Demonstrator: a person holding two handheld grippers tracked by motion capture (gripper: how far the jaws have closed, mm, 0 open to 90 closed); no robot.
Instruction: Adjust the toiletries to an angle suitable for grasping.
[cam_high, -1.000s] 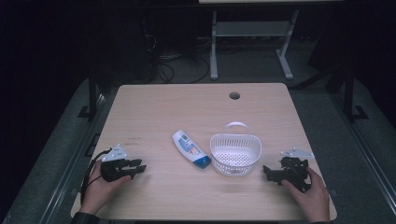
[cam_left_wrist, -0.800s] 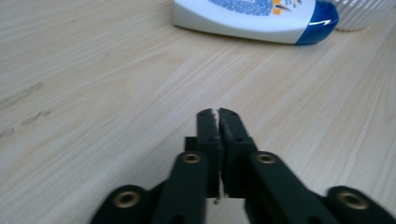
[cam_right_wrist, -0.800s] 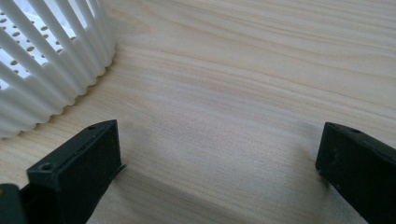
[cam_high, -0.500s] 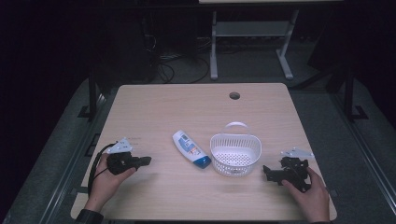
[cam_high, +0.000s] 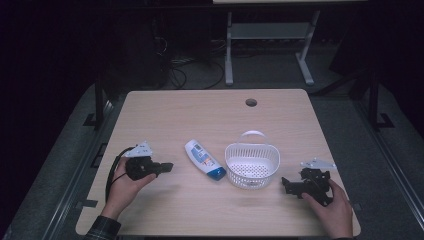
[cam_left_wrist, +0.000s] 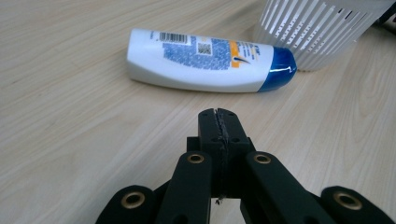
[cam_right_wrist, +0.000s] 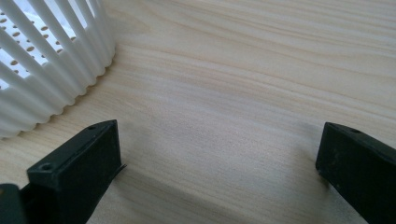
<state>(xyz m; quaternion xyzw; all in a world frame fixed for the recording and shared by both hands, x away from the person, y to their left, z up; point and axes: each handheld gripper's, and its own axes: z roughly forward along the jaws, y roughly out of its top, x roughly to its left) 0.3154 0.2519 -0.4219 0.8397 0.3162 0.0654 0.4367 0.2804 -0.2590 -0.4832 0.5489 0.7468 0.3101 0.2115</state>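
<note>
One tabletop (cam_high: 210, 107). One white bottle (cam_high: 204, 159) with blue cap, lying flat near centre. One white slotted basket (cam_high: 251, 165) at its 3 o'clock. Two hand-held grippers: left gripper (cam_high: 166, 166) at 8 o'clock, right gripper (cam_high: 285, 184) at 4 o'clock.

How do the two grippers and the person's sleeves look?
Both grippers, left gripper and right gripper, are black with a grey three-cornered plate on top. Brass-coloured rivets mark the left one's linkage. A black cable loops from the left. The left sleeve is dark plaid.
</note>
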